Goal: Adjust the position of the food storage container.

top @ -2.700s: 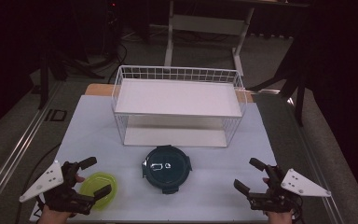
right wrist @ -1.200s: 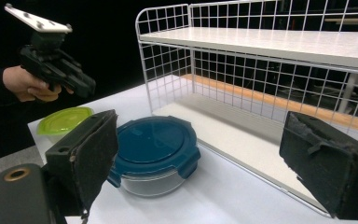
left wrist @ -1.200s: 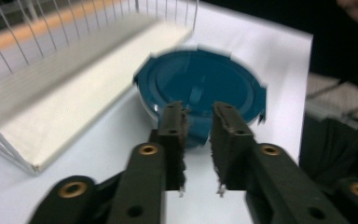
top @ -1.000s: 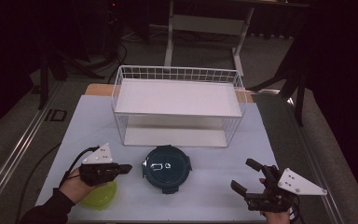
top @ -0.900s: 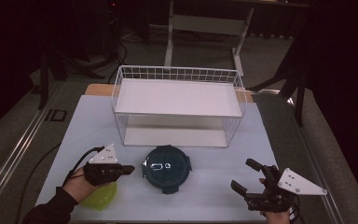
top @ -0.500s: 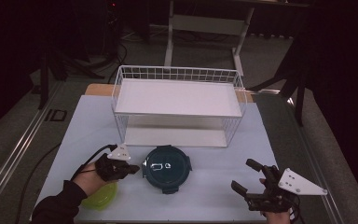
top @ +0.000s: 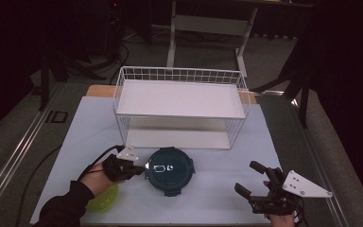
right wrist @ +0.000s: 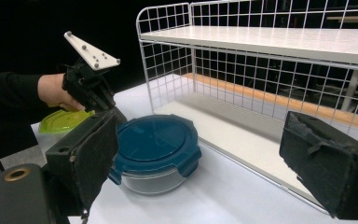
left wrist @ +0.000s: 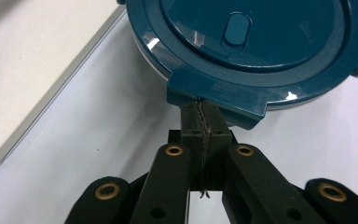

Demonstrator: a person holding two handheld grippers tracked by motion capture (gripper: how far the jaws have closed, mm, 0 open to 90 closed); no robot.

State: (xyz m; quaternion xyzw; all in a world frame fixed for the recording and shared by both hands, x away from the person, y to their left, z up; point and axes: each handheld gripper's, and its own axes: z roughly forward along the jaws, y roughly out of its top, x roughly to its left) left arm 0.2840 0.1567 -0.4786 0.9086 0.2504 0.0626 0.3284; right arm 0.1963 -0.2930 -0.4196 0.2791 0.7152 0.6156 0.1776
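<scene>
A round glass container with a dark teal clip lid [top: 169,170] [right wrist: 154,140] sits at the front middle of the white table. My left gripper [top: 139,169] [left wrist: 200,109] is shut, pads pressed together with nothing between them. Its tips touch the underside of the lid's clip flap [left wrist: 216,93] on the container's left side. In the right gripper view that left gripper [right wrist: 89,86] sits beside the container, held by a hand in a dark sleeve. My right gripper [top: 250,178] [right wrist: 209,158] rests at the front right, open and empty, a hand's width from the container.
A white wire rack [top: 179,73] [right wrist: 261,37] with two shelves stands behind the container; its base board [left wrist: 37,70] lies close to the left gripper. A lime-green lidded bowl [top: 101,201] [right wrist: 65,120] sits at the front left under the left forearm.
The left gripper has travelled right and slightly down from above the green bowl to the container's left edge, staying shut. The right gripper has kept still.
</scene>
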